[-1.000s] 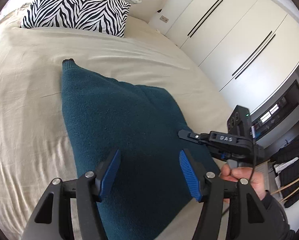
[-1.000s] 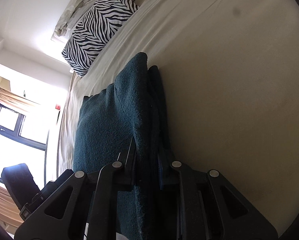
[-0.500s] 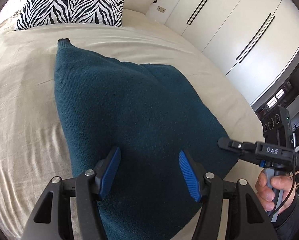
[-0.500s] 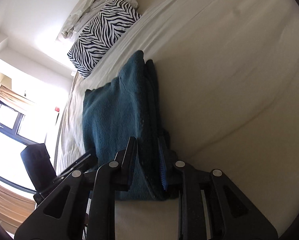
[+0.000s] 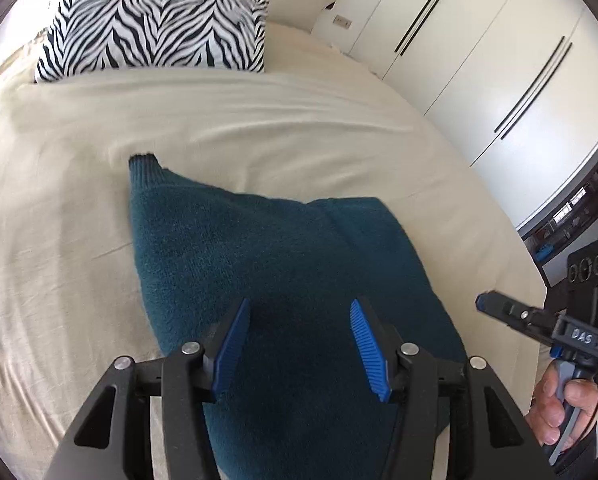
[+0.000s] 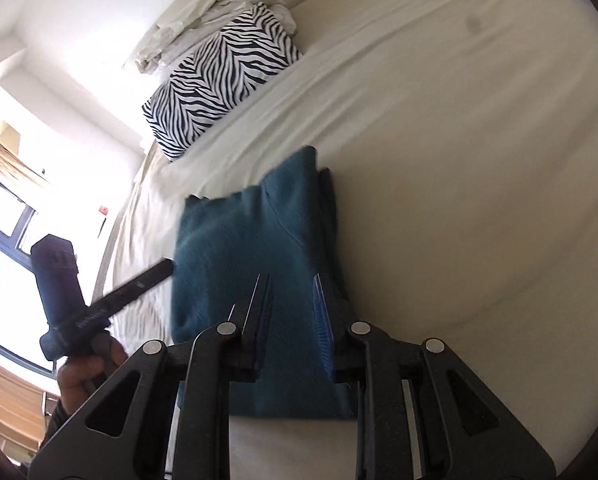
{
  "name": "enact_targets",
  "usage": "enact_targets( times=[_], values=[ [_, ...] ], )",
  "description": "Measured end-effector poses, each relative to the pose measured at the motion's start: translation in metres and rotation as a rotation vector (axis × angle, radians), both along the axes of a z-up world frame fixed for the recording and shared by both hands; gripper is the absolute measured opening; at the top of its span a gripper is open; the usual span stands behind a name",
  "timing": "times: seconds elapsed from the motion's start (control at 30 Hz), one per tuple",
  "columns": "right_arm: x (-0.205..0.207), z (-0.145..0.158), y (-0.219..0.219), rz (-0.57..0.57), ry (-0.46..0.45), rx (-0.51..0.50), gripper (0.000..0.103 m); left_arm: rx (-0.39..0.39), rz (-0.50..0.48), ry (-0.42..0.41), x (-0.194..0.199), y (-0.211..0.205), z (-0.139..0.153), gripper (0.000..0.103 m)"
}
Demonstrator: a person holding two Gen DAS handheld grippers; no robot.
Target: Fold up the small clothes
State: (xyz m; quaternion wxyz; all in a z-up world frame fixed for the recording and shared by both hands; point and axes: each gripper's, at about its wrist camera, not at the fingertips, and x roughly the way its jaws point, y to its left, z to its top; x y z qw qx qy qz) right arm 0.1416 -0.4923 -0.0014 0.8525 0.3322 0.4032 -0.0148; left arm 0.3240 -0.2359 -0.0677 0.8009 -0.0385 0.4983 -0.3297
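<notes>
Now teal sweater [image 5: 283, 280] folded on bed [image 5: 259, 120]

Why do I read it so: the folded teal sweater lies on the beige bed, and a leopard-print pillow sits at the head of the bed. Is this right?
One detail is wrong: the pillow has a black-and-white zebra print, not leopard, as the left wrist view shows. The folded teal sweater does lie on the beige bed.

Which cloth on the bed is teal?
The sweater, spread flat in the middle; the pillow is zebra-striped and the crumpled bedding behind it is white.
</notes>
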Motion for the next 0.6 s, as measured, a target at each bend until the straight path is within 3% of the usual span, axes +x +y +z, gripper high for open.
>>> enact_targets(
  times=[0.07,0.13,0.27,0.33,0.37,0.47,0.6],
  values=[
    [0.034,0.007,0.006,0.04,-0.017,-0.008,0.02,0.001,-0.001,0.057,0.014,-0.003,-0.019,0.054],
    [0.069,0.0,0.006,0.087,-0.016,0.067,0.02,-0.002,-0.003,0.054,0.016,-0.006,-0.021,0.054],
    [0.131,-0.02,0.011,0.106,0.053,0.084,0.02,0.057,-0.024,0.028,0.011,-0.015,-0.024,0.053],
    [0.151,-0.045,0.004,0.072,0.139,0.101,0.02,0.071,-0.028,0.031,0.011,-0.016,-0.025,0.053],
    [0.158,-0.059,-0.003,0.064,0.165,0.128,0.02,0.076,-0.027,0.033,0.012,-0.016,-0.026,0.053],
    [0.146,-0.078,-0.016,0.045,0.087,0.223,0.013,0.098,-0.028,0.022,0.01,-0.024,-0.026,0.053],
    [0.135,-0.084,-0.019,0.068,0.022,0.231,0.012,0.109,-0.028,0.003,0.008,-0.027,-0.027,0.054]
  ],
)
